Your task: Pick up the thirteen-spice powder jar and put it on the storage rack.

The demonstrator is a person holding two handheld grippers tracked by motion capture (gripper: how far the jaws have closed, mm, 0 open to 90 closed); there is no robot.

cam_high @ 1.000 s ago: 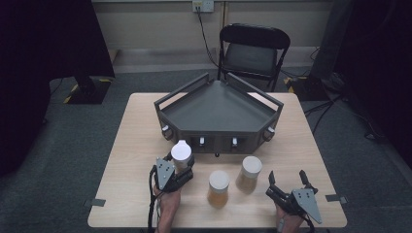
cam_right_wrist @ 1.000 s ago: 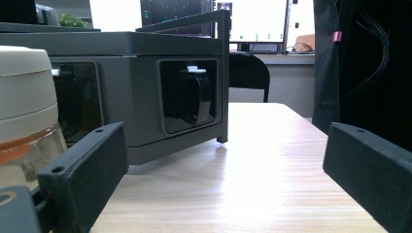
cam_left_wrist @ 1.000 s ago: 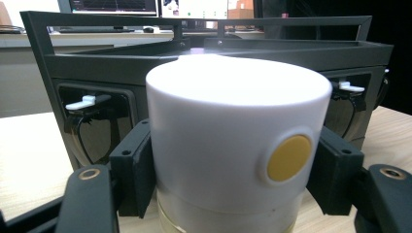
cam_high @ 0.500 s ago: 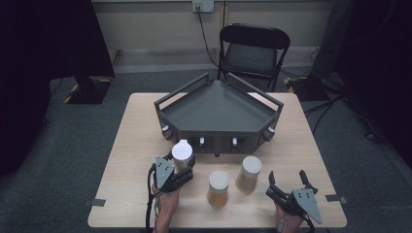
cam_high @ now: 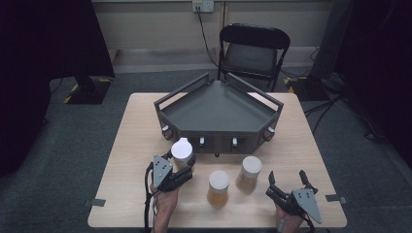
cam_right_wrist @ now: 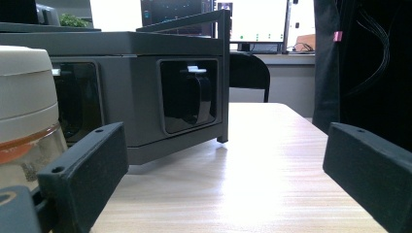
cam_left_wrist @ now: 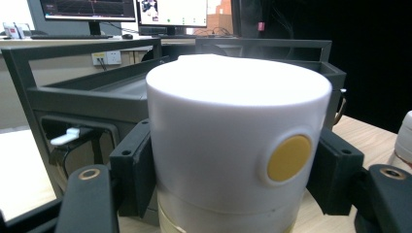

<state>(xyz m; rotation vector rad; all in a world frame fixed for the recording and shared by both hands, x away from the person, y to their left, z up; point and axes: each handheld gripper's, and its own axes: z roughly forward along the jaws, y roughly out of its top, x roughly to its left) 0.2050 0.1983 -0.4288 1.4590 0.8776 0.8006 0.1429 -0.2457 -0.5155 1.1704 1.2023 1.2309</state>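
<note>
Left hand-held gripper (cam_high: 180, 171) is clamped on the white-capped jar (cam_high: 182, 151), and against the frames from a second ago almost nothing has shifted: same jar, same spot near the front left corner of the grey tray (cam_high: 218, 108), my hand barely drifting. In the left gripper view the black pads (cam_left_wrist: 137, 170) press on both sides of the white cap (cam_left_wrist: 238, 136), with the yellow dot (cam_left_wrist: 289, 158) facing me and the tray's front wall right behind it. So the squeeze is done and holding. I'd call this the pause between grasp and carry. I can't tell from here whether the jar's base has left the surface (cam_high: 121, 160) or is just tilted in my grip; it does lean a little toward the tray.

My right hand-held gripper (cam_high: 290, 187) has not budged either. It sits low at the near right edge with its jaws spread wide and nothing between them; in its own view the two pads frame bare wood and the tray's corner.

The other two jars wait untouched: the middle jar (cam_high: 218, 187) and the right jar (cam_high: 250, 172), both amber below their caps, standing just apart from each other in front of the tray.

My read: the grip is settled, so the next thing is lifting this one over the rim into the tray.
</note>
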